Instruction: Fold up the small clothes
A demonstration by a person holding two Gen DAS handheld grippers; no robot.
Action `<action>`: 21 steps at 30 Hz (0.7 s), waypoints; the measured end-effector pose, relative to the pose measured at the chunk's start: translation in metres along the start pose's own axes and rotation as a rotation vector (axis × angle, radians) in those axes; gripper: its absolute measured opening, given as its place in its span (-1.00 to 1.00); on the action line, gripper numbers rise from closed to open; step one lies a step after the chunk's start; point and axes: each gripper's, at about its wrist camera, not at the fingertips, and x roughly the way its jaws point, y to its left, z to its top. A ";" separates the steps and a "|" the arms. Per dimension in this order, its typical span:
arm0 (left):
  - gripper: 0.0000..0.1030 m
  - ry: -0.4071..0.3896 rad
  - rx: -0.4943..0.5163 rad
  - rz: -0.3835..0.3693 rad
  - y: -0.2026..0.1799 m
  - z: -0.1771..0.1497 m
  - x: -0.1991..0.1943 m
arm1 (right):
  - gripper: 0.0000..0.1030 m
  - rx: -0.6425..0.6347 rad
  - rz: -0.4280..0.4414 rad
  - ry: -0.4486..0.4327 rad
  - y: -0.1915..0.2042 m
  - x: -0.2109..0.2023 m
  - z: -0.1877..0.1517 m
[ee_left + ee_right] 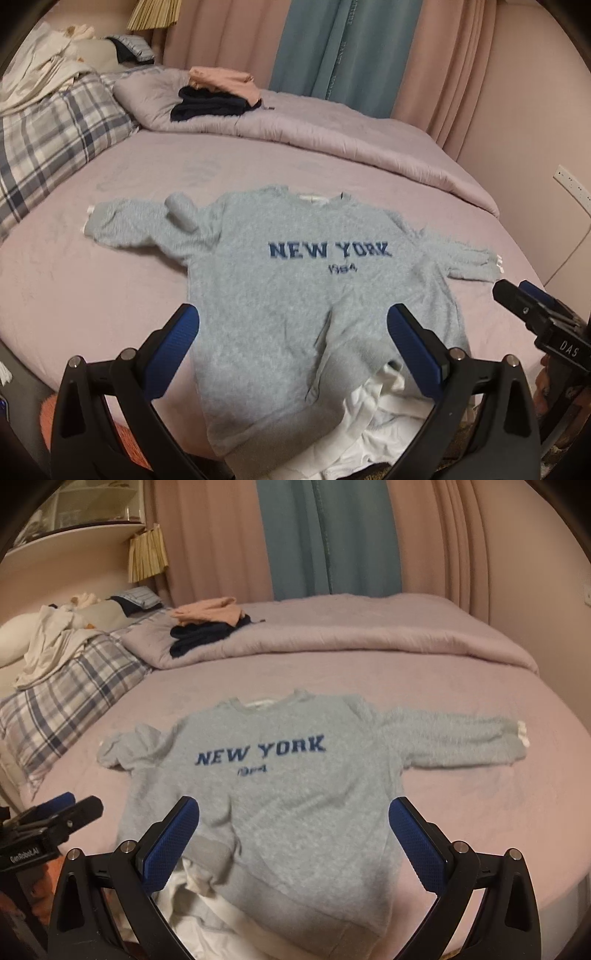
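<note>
A small light-blue fuzzy sweater [295,288] [280,794] printed NEW YORK lies face up on the pink bed, both sleeves spread out, its hem over the near edge. Its left sleeve [136,221] is crumpled with the cuff folded back. The right sleeve [458,742] lies straight. My left gripper [293,354] hovers open above the sweater's lower body, nothing between its blue pads. My right gripper [293,838] is open too, over the hem. Each gripper shows in the other's view: the right gripper [532,310] at the right edge, the left gripper [62,812] at the left.
White clothes [376,435] [192,915] lie bunched under the sweater's hem at the near edge. A folded stack of dark and peach garments [218,94] [210,626] sits on the rolled quilt [351,147] at the back. A plaid pillow [55,129] lies at the left. Curtains hang behind.
</note>
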 end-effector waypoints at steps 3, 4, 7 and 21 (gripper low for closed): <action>0.98 -0.026 0.027 0.023 -0.004 0.017 -0.004 | 0.99 0.026 -0.010 -0.019 -0.001 -0.006 0.015; 0.98 -0.040 0.019 0.032 -0.003 0.022 -0.007 | 0.99 0.039 -0.003 -0.026 -0.002 -0.008 0.020; 0.99 -0.060 -0.017 0.028 0.001 0.035 -0.012 | 0.99 0.049 0.006 -0.064 0.000 -0.015 0.032; 0.97 -0.068 -0.059 -0.030 -0.003 0.019 -0.011 | 0.99 0.112 -0.046 -0.068 0.001 -0.011 0.015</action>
